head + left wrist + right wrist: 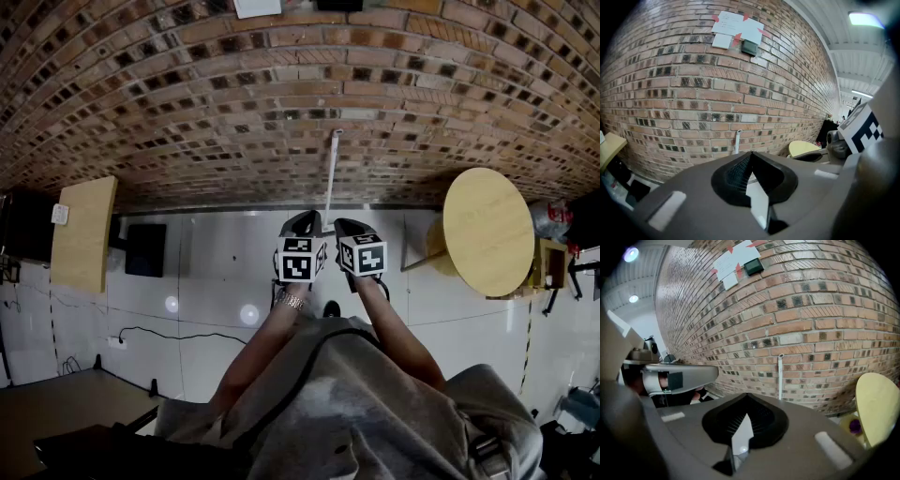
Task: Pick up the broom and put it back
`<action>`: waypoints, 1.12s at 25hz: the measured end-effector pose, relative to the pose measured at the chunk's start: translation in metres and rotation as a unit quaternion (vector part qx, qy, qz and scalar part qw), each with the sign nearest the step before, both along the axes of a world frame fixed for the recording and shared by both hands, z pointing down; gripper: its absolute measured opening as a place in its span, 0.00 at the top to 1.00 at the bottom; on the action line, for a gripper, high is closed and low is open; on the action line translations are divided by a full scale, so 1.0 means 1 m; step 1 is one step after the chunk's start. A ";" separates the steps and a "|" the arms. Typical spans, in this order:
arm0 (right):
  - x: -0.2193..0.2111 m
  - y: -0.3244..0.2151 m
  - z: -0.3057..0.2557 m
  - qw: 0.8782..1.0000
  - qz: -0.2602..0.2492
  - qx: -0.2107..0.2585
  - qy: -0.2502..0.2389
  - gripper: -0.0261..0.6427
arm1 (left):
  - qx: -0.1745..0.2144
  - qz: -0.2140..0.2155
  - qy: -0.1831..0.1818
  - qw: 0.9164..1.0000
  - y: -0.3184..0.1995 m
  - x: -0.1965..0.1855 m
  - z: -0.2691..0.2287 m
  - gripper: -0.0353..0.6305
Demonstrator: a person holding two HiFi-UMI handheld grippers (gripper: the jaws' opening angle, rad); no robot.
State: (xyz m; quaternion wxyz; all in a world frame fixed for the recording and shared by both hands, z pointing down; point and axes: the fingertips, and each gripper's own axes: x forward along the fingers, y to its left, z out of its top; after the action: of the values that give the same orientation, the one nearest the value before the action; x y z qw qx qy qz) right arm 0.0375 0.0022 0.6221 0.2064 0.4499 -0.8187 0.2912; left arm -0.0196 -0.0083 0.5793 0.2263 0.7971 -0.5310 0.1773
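A white broom handle [332,173] leans upright against the brick wall, straight ahead of both grippers; its lower end is hidden behind them. The same handle rises just above the jaws in the left gripper view [737,141] and in the right gripper view [780,376]. My left gripper [305,223] and right gripper [349,227] are held side by side at mid-frame, short of the wall and apart from the broom. Both point down toward the wall's foot. The left gripper [751,154] has its jaws together with nothing between them. The right gripper [746,397] is shut and empty too.
A round yellow table [487,230] stands at the right by the wall. A wooden board [84,234] and a black box [145,248] sit at the left. A black cable [178,333] runs over the white floor. Papers [738,27] are taped high on the bricks.
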 end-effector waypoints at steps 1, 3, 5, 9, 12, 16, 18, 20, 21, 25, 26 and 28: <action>0.000 -0.013 0.002 1.000 0.004 0.002 0.001 0.96 | -0.001 0.001 0.002 1.000 -0.010 -0.003 0.002 0.94; -0.002 -0.044 0.005 1.000 0.012 0.011 0.000 0.96 | 0.001 0.005 0.005 1.000 -0.032 -0.008 0.003 0.94; -0.006 -0.081 0.006 0.999 0.020 0.026 -0.006 0.93 | 0.014 0.015 0.011 1.000 -0.061 -0.015 -0.003 0.94; -0.016 -0.158 0.026 0.998 0.042 0.034 0.014 0.75 | 0.036 0.008 0.024 0.999 -0.123 -0.042 -0.022 0.94; -0.012 -0.208 0.058 0.997 0.065 0.009 0.042 0.72 | 0.038 0.000 0.033 0.999 -0.154 -0.057 -0.030 0.94; -0.007 -0.264 0.102 0.992 0.084 -0.052 0.073 0.70 | 0.022 0.002 0.036 0.999 -0.177 -0.062 -0.024 0.94; -0.002 -0.277 0.124 0.989 0.090 -0.083 0.085 0.70 | 0.011 0.005 0.036 0.999 -0.178 -0.060 -0.017 0.94; -0.002 -0.290 0.141 0.986 0.092 -0.110 0.085 0.70 | 0.002 0.002 0.031 1.000 -0.181 -0.063 -0.012 0.94; -0.004 -0.298 0.147 0.985 0.090 -0.119 0.087 0.70 | -0.001 -0.002 0.026 1.000 -0.183 -0.066 -0.010 0.94; -0.002 -0.325 0.169 0.979 0.064 -0.141 0.135 0.70 | -0.010 -0.016 0.011 1.000 -0.188 -0.076 -0.006 0.94; 0.001 -0.329 0.176 0.977 0.060 -0.147 0.143 0.71 | -0.014 -0.019 0.010 1.000 -0.188 -0.077 -0.004 0.94; 0.002 -0.337 0.186 0.975 0.054 -0.156 0.147 0.77 | -0.021 -0.027 0.005 0.999 -0.190 -0.082 0.001 0.94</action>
State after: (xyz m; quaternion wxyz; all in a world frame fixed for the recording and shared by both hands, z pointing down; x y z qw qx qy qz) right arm 0.0392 -0.3353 0.8084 0.3758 0.4937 -0.6985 0.3566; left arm -0.1014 -0.1981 0.5804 0.2504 0.7787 -0.5471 0.1778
